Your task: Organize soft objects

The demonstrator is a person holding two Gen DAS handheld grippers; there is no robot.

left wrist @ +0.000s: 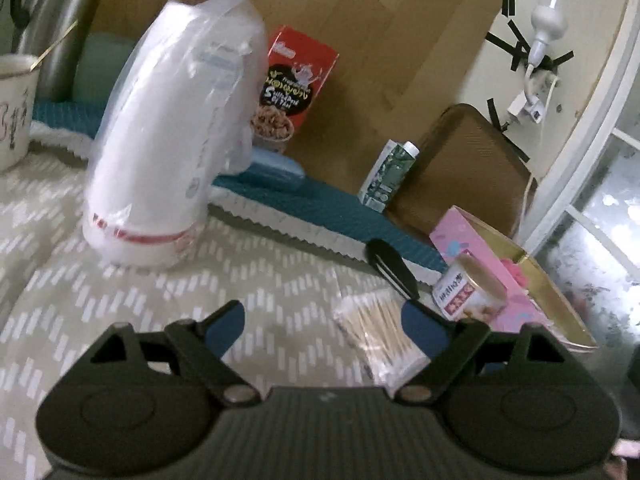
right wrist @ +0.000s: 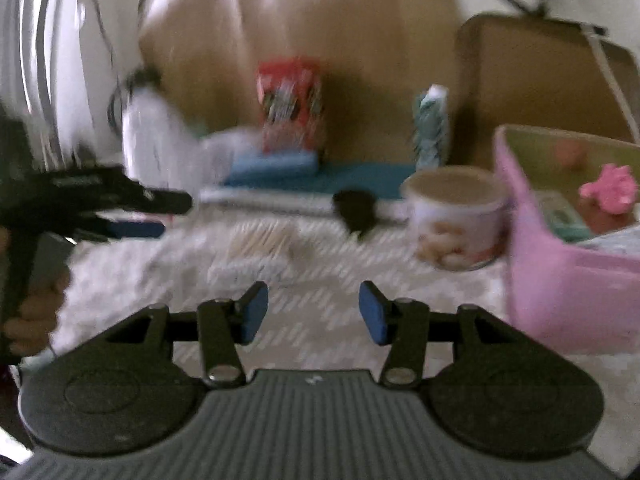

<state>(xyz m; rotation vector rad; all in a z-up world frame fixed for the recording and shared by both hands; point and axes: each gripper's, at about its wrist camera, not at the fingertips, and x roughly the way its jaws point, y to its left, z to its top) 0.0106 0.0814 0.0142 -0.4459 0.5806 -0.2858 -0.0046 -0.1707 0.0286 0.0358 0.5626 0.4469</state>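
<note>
With both the left gripper (left wrist: pixel 322 320) and right gripper (right wrist: pixel 313 312) wide and empty, the slick bag of cotton swabs (left wrist: pixel 378 330) — just ahead of the left jaws — could slide off the pads or crumple under a hasty pinch.

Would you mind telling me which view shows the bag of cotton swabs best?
The left wrist view: the cotton swabs lie sharp and close, just ahead of the open left gripper, individual sticks visible. In the right wrist view the swabs are only a pale, motion-blurred patch further off on the patterned cloth.
</note>
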